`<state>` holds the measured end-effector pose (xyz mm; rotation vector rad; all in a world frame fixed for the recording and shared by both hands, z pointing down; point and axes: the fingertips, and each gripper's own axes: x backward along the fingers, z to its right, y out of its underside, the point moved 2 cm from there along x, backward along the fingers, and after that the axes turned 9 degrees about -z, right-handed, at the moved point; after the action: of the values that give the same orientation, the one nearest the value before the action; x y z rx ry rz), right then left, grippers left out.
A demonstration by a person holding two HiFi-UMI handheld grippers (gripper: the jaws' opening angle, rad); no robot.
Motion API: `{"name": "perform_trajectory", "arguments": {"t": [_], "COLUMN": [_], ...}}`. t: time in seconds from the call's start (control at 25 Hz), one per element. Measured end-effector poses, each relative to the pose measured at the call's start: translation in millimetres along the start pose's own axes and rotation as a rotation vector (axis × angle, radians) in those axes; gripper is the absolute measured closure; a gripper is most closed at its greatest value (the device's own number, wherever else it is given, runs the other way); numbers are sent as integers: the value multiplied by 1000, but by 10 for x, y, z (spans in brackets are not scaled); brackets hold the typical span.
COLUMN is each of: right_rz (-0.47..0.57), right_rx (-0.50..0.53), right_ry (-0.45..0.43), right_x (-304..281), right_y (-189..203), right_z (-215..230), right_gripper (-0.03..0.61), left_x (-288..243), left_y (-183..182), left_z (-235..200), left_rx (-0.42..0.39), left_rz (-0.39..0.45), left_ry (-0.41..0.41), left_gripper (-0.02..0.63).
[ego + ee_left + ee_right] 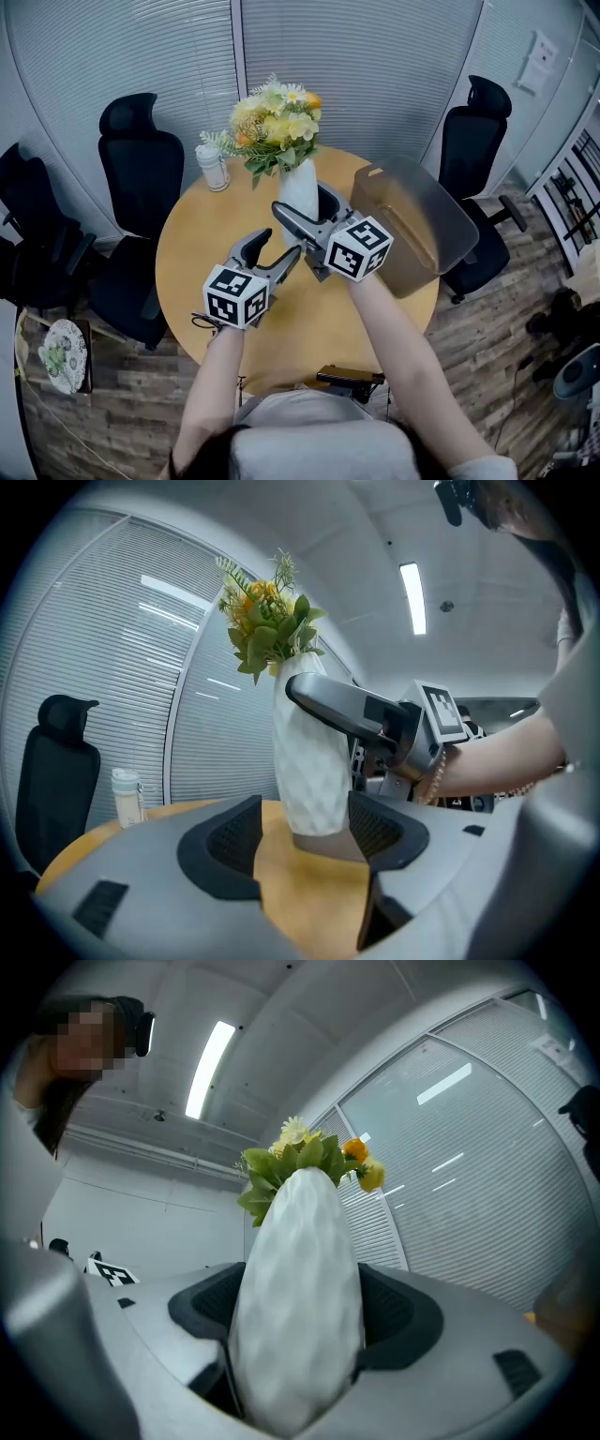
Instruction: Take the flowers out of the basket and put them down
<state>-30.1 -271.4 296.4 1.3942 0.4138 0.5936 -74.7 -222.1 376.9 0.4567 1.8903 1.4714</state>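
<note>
White vase (298, 183) of flowers (274, 122) is clamped in my right gripper (302, 202), I reckon so it won't tip, while the left gripper (281, 246) sits open and empty by its base.

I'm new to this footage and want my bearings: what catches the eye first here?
A white vase of yellow flowers is clamped in the jaws of the right hand-held gripper, at the middle of the round wooden table. A translucent basket sits to its right.

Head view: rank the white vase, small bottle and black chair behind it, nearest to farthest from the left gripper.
1. White vase, just ahead of the left gripper.
2. Small bottle, table's left rear.
3. Black chair, beyond the table.
</note>
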Motion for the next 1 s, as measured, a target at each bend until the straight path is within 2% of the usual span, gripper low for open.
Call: {"name": "perform_trajectory", "arguments": {"t": [0.4, 0.76, 1.0], "right_rz": [-33, -83, -117], "right_rx": [19, 47, 57], "right_ry": [8, 22, 36], "right_x": [-29, -61, -88], "right_y": [34, 107, 142], "right_z": [-25, -74, -53], "right_gripper": [204, 204, 204], "left_x": [12, 39, 11], "left_y": [58, 157, 187], "left_z": [-13, -31, -58], "left_rx": [18, 24, 26], "left_rz": [14, 21, 15], "left_ry": [14, -3, -21], "left_gripper": [364, 449, 460]}}
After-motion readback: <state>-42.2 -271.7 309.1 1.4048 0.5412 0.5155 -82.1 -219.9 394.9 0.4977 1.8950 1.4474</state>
